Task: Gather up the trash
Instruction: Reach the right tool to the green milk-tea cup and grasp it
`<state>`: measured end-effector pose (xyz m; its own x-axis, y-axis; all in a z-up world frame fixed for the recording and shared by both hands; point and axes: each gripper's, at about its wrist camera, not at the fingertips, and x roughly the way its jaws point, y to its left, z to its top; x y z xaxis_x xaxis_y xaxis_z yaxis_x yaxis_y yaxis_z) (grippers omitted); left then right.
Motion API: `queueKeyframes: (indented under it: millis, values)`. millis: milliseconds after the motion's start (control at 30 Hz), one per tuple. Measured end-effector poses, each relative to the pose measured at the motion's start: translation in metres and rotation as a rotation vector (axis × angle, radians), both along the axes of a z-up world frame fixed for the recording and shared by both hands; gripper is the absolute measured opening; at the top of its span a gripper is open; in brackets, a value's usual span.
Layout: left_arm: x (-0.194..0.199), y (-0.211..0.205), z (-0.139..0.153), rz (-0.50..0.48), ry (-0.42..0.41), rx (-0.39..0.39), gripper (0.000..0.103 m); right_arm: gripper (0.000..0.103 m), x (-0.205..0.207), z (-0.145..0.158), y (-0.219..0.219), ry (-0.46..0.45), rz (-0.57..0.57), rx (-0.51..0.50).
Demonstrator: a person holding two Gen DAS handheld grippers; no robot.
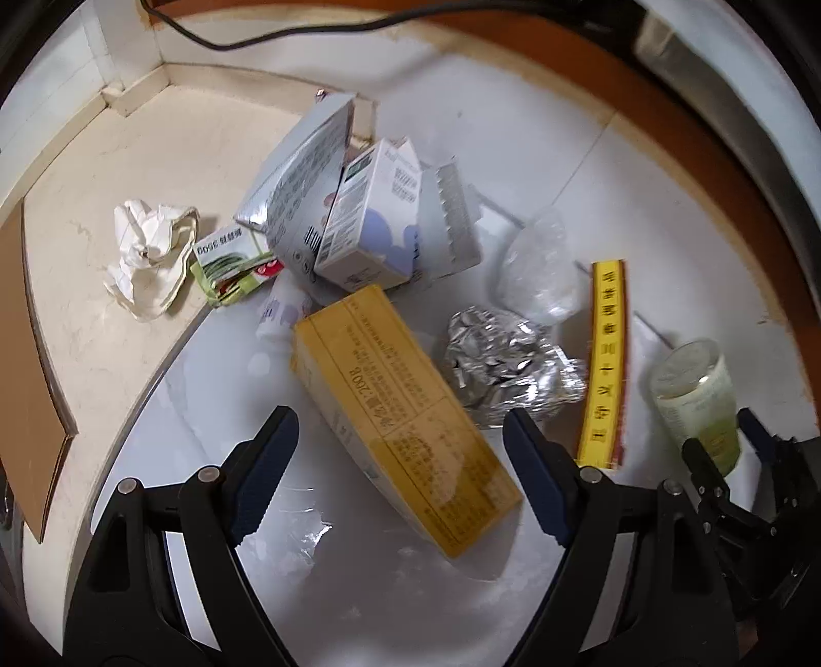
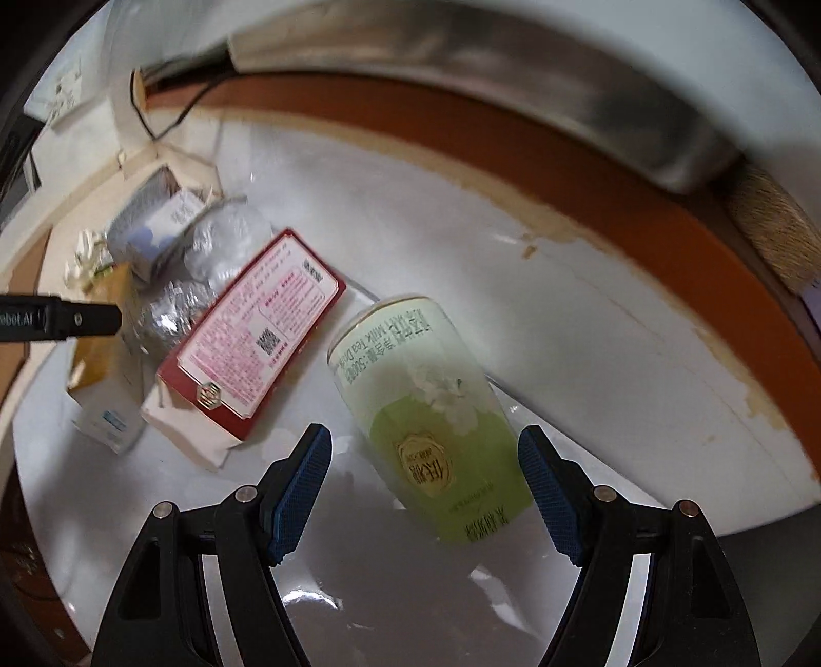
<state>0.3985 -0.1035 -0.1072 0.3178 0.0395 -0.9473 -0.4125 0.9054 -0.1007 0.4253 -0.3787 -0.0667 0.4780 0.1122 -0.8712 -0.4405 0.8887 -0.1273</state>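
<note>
Trash lies on a white tabletop [image 1: 513, 128]. My left gripper [image 1: 395, 436] is open, its jaws on either side of a yellow carton [image 1: 400, 410] lying flat. Beyond it are crumpled foil [image 1: 503, 359], a white and lilac carton [image 1: 369, 220], a silver pack [image 1: 297, 174], a green wrapper [image 1: 231, 264], a crumpled tissue [image 1: 146, 256] and clear plastic [image 1: 539, 267]. My right gripper [image 2: 423, 467] is open around a green and white milk tea bottle [image 2: 431, 410] lying on its side. A red box [image 2: 251, 338] lies to its left; its yellow edge [image 1: 605, 359] shows in the left wrist view.
A beige counter [image 1: 102, 169] and a brown board [image 1: 25, 359] lie left of the white tabletop. A black cable [image 1: 256, 31] runs along the back. An orange-brown band [image 2: 564, 169] borders the tabletop's far side. The right gripper [image 1: 744, 462] shows at the left view's right edge.
</note>
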Motion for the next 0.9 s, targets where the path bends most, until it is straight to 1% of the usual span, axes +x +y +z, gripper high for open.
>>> queueKeyframes:
  millis: [67, 133, 200, 267, 367, 400, 467, 533, 633, 667, 800, 900]
  values:
    - [0.001, 0.0, -0.006, 0.004, 0.012, -0.006, 0.08, 0.076, 0.002, -0.006, 0.005, -0.029, 0.024, -0.052]
    - [0.0, 0.001, -0.013, 0.008, 0.024, -0.009, 0.079, 0.076, 0.006, -0.013, 0.011, -0.038, 0.043, -0.084]
    - [-0.003, 0.002, -0.02, 0.007, 0.034, -0.018, 0.076, 0.076, 0.009, -0.017, 0.013, -0.048, 0.048, -0.106]
    - [-0.009, 0.004, -0.022, 0.004, 0.038, -0.033, 0.065, 0.076, 0.014, -0.022, 0.012, -0.051, 0.048, -0.12]
    - [-0.016, 0.006, -0.027, 0.007, 0.039, -0.058, 0.053, 0.075, 0.02, -0.028, 0.011, -0.055, 0.043, -0.137]
    - [-0.02, 0.007, -0.028, 0.01, 0.03, -0.071, 0.052, 0.07, 0.021, -0.028, 0.01, -0.058, 0.041, -0.144]
    - [-0.027, 0.009, -0.029, 0.012, 0.013, -0.099, 0.048, 0.069, 0.024, -0.03, 0.006, -0.059, 0.04, -0.129]
    - [-0.034, 0.012, -0.028, 0.011, 0.001, -0.109, 0.045, 0.066, 0.025, -0.03, 0.004, -0.058, 0.039, -0.118]
    - [-0.047, 0.01, -0.024, -0.004, -0.013, -0.09, 0.041, 0.063, 0.024, -0.026, 0.0, -0.048, 0.028, -0.098]
    - [-0.049, 0.009, -0.022, -0.008, -0.016, -0.086, 0.04, 0.062, 0.023, -0.024, -0.003, -0.038, 0.02, -0.074]
    - [-0.066, 0.018, -0.012, -0.015, -0.034, -0.099, 0.039, 0.06, 0.011, -0.015, -0.004, -0.026, 0.002, -0.009]
    - [-0.086, 0.021, -0.005, -0.019, -0.05, -0.1, 0.039, 0.06, -0.003, -0.007, -0.005, -0.021, -0.009, 0.039]
